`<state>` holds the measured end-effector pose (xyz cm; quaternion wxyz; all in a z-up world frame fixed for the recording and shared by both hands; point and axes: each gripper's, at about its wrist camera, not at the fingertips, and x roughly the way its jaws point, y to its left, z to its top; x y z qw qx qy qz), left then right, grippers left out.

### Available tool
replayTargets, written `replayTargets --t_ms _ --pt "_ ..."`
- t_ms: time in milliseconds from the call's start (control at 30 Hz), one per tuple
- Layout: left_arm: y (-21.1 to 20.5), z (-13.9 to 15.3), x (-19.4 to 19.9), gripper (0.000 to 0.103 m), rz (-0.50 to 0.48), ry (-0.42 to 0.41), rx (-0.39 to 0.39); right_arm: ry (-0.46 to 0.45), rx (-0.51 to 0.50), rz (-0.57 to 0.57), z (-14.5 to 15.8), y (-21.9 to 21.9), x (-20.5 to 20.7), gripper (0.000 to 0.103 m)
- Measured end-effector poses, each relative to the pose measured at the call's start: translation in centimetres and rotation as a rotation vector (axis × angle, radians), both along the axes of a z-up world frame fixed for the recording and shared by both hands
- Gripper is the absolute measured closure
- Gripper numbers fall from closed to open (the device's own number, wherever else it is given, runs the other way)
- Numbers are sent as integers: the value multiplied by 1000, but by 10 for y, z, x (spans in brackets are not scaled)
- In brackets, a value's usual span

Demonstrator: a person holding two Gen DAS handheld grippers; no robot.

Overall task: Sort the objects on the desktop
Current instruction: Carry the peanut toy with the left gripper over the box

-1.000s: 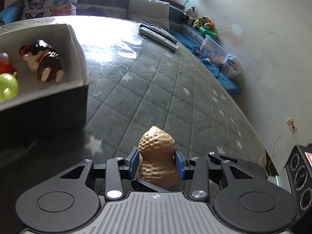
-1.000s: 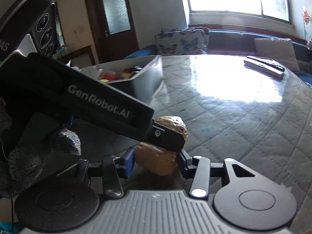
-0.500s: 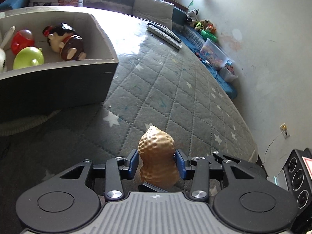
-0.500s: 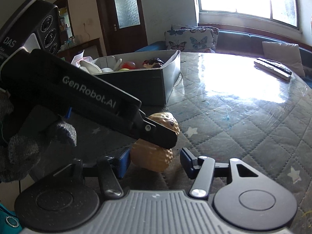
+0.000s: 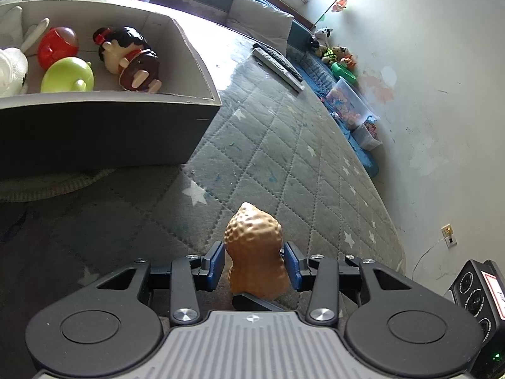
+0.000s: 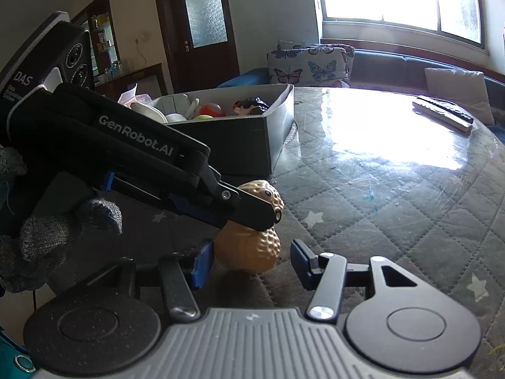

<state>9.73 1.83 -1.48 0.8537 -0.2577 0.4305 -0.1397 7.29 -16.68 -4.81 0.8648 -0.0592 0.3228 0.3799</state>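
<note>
A tan peanut-shaped toy (image 5: 255, 252) sits between the blue pads of my left gripper (image 5: 254, 263), which is shut on it and holds it above the quilted table. In the right wrist view the same peanut (image 6: 249, 246) shows with the left gripper's finger (image 6: 252, 211) across it. My right gripper (image 6: 247, 263) is open, its pads standing apart on either side of the peanut's lower half. The grey box (image 5: 126, 120) at the upper left holds a doll (image 5: 132, 60), a green toy (image 5: 68, 75), a red toy (image 5: 56, 45) and a white toy.
Remote controls (image 5: 277, 66) lie at the table's far side. A clear bin of toys (image 5: 350, 104) and plush toys (image 5: 334, 53) line the bench by the wall. The box (image 6: 258, 139) stands just behind the peanut in the right wrist view.
My right gripper has opened and let go of the peanut. My left gripper keeps hold of it and has lifted, with the box now seen more from above.
</note>
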Motion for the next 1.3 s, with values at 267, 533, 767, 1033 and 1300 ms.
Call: replayTargets --t_ms 267,533,767,1033,1300 --pt "4 0 0 58 16 9 -1 2 6 9 -1 4 0 58" --pt "11 8 -7 64 40 -3 -10 -12 -8 19 5 10 1 58" --pt "21 27 -11 66 65 -65 -13 -72 -17 48 22 20 6 58" --pt "41 53 -13 68 127 -116 -24 -152 -8 84 45 44 13 58" --pt "67 82 1 68 196 -196 -9 -234 9 114 71 76 37 58"
